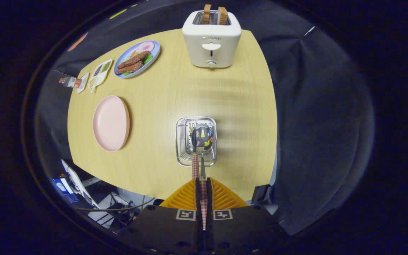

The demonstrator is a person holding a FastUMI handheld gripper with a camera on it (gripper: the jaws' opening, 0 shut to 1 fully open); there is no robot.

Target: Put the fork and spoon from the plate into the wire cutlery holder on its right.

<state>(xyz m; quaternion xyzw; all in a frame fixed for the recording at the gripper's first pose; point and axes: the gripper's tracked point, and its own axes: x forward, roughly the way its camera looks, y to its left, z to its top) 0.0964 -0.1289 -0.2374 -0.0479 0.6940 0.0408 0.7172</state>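
My gripper (204,184) is shut on the red-checked handle of the spoon (202,136). The spoon's shiny bowl hangs just ahead of the fingers, over the wire cutlery holder (182,141) and pointing down into it. A second red-checked handle, which looks like the fork (195,166), sticks up out of the holder just left of the spoon's metal neck; its head is hidden. The pink plate (111,123) lies bare on the wooden table to the left of the holder.
A white toaster (211,42) with two slices of toast stands at the table's far edge. At the far left are a blue plate of food (137,58), a small divided tray (100,72) and a bottle (70,81). The table's near edge lies just under the fingers.
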